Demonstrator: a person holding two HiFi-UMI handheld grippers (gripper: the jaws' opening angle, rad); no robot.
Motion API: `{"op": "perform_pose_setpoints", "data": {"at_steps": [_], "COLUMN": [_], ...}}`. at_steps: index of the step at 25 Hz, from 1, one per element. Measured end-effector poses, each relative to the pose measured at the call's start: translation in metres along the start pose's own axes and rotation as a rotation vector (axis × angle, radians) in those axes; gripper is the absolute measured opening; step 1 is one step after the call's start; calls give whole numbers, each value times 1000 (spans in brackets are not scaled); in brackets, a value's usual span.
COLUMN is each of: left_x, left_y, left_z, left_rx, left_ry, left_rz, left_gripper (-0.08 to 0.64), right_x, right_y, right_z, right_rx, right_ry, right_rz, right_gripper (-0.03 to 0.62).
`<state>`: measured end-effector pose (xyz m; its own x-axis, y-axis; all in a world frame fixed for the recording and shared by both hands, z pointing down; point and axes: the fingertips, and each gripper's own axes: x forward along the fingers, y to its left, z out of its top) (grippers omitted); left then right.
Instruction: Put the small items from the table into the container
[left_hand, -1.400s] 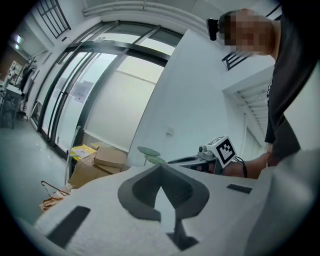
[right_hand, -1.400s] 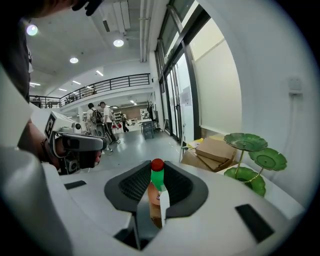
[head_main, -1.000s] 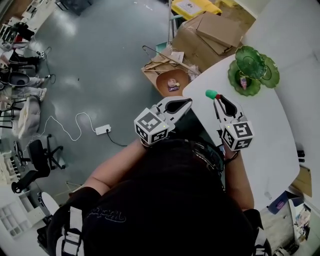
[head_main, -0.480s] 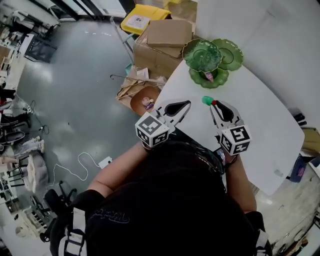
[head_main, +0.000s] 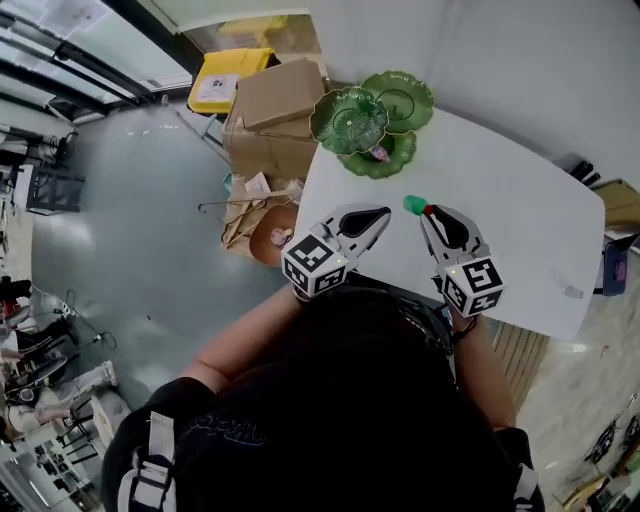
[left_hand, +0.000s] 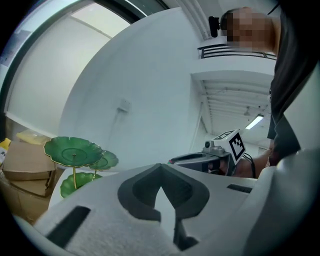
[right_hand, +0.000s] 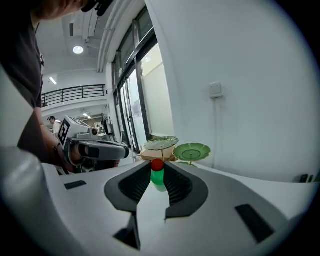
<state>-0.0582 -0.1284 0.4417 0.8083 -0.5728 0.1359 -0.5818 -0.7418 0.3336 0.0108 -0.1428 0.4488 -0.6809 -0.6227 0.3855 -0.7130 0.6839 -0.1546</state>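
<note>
A three-leaf green lotus dish (head_main: 352, 118) stands at the far left end of the white table (head_main: 520, 220); a small pink item (head_main: 380, 153) lies in its lowest leaf. My right gripper (head_main: 428, 209) hovers over the table, shut on a small green piece with a red tip (head_main: 414, 206), which sits between the pads in the right gripper view (right_hand: 157, 174). The dish (right_hand: 191, 150) lies straight beyond it. My left gripper (head_main: 383, 213) hangs at the table's near edge, jaws shut with nothing in them (left_hand: 160, 167). The dish (left_hand: 74, 151) is to its left.
Cardboard boxes (head_main: 275, 95) and a yellow box (head_main: 222, 78) stand on the floor left of the table, with a brown bowl (head_main: 272, 238) and a wire hanger below them. A small label (head_main: 572, 292) lies near the table's right edge.
The whole view has swung round, so the table and dish now lie ahead of both grippers. The right gripper still holds the green piece; the left has stayed shut.
</note>
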Motion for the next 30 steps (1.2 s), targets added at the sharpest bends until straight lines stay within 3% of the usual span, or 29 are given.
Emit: {"op": "perform_pose_setpoints", "data": {"at_steps": [7,12,20,30], "left_x": [-18,-49,-82,-84], "left_y": [15,39,57,78], "left_z": [11,20,33,29], "left_rx": [21,28,21,0], "left_ry": [17,-4,-35,-31], "left_rz": [-106,-133,-150,-140], "left_gripper": [5,5,5,5], "right_x": [3,19,37,55], "right_y": [14,31,49,39], "right_z": [9,16,36,35], "right_rx": [37,52,37,53], "right_ry": [-18,-38,-48,-31], "right_rz": [-119,-181,-209,-210], "right_gripper": [86,86,86,86]}}
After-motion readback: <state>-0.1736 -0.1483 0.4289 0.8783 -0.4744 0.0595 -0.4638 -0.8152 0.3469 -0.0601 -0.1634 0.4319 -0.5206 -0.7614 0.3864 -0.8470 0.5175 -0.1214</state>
